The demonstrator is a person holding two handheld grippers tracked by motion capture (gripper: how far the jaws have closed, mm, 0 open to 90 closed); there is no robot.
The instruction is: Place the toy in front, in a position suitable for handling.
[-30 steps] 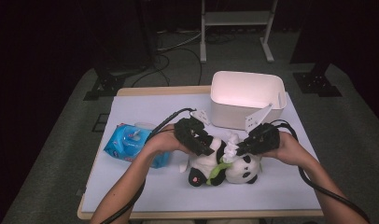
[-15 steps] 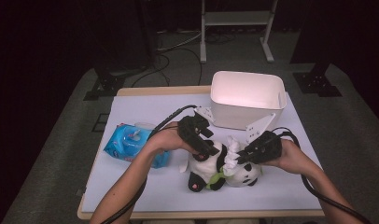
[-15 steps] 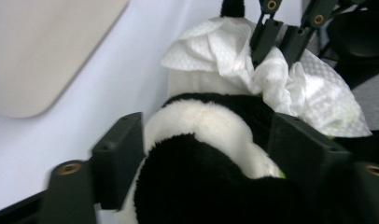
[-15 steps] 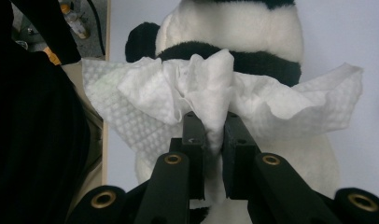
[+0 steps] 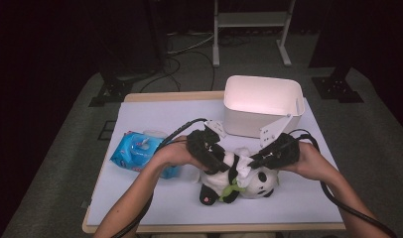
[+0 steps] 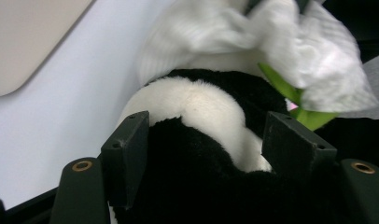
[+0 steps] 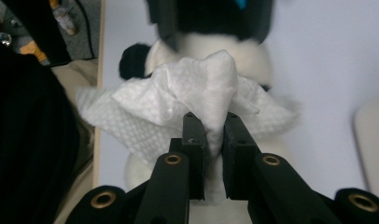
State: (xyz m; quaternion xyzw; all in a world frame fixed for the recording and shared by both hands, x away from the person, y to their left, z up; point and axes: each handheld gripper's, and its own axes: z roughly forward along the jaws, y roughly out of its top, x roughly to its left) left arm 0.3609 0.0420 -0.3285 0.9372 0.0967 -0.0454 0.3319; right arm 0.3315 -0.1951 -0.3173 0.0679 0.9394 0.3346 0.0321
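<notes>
Nearest us, along the front edge of the table (image 5: 140, 218), a bare strip of pale sheet lay open for moving, and our forearms crossed it from below. Just beyond it the plush panda (image 5: 239, 181) lay on its side around the middle of the sheet, soft and fuzzy, black and white, with a green ribbon (image 6: 313, 116) at its neck.

Our left gripper (image 5: 209, 151) had its jaws set around the panda's black-and-white body; in the left gripper view the fur sat between both pads (image 6: 131, 154) and bulged against them, and the jaws had just been closing on it. Our right gripper (image 5: 269, 156) was clenched on a white wet wipe (image 7: 197, 93), a thin, dimpled, crumpled sheet pinched between its pads and draped over the panda.

To the left of the toy, near the sheet's left edge, lay a blue pack of wipes (image 5: 140, 153), glossy and soft-sided; we could not tell whether its flap was open. Farther back on the right stood a white plastic bin (image 5: 261, 126) with rounded corners, and what we saw of its inside was bare. The far left part of the table stayed open up to its wooden rim (image 5: 169, 95)
</notes>
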